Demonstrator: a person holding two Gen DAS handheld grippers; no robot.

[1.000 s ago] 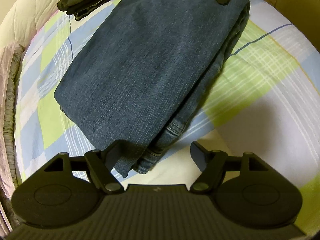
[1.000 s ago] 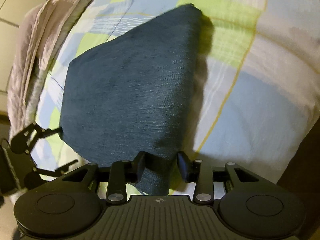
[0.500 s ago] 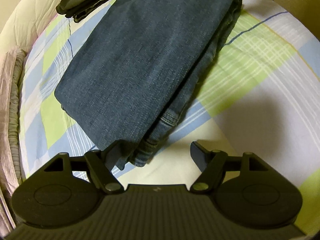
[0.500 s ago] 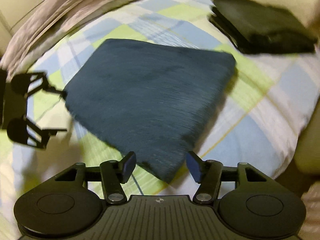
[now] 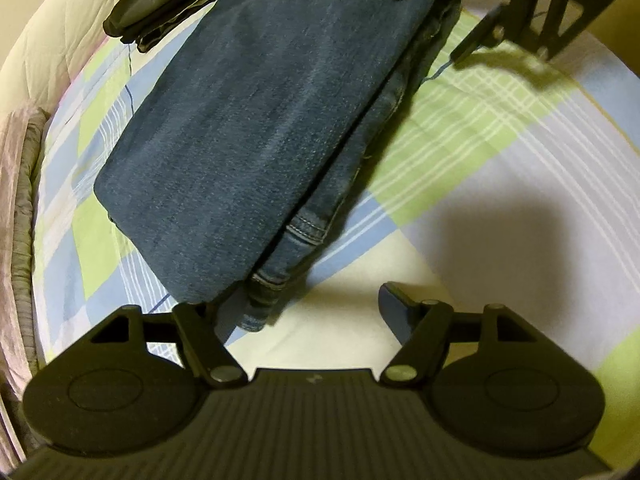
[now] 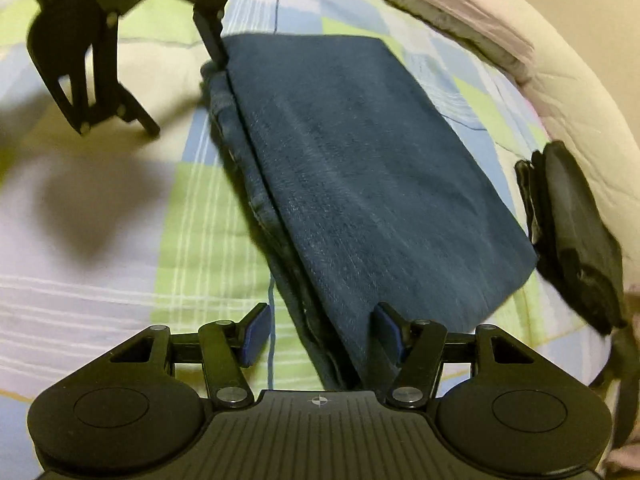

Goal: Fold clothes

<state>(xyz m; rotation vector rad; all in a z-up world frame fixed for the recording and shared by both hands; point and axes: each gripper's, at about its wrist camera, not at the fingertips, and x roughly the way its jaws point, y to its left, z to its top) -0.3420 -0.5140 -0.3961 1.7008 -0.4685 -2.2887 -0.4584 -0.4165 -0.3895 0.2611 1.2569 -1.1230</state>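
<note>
Checked bedsheet (image 5: pixel 460 168) carries one folded pair of jeans (image 5: pixel 260 132) and one dark folded garment (image 6: pixel 576 236) beside it. Both my grippers, left (image 5: pixel 308 300) and right (image 6: pixel 320 332), spread their jaws released at opposite jeans corners.

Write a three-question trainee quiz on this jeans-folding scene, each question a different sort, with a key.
1. True or false: the folded jeans lie on a checked bedsheet.
2. Multiple choice: the left gripper is (A) open, (B) shut on the jeans, (C) out of view.
3. Fill in: the small folded item beyond the jeans, the dark garment, lies at the edge of the ___.

Key: 1 true. 2 A; the right gripper is open too, its jaws either side of the jeans' near edge. 3 bedsheet.
</note>
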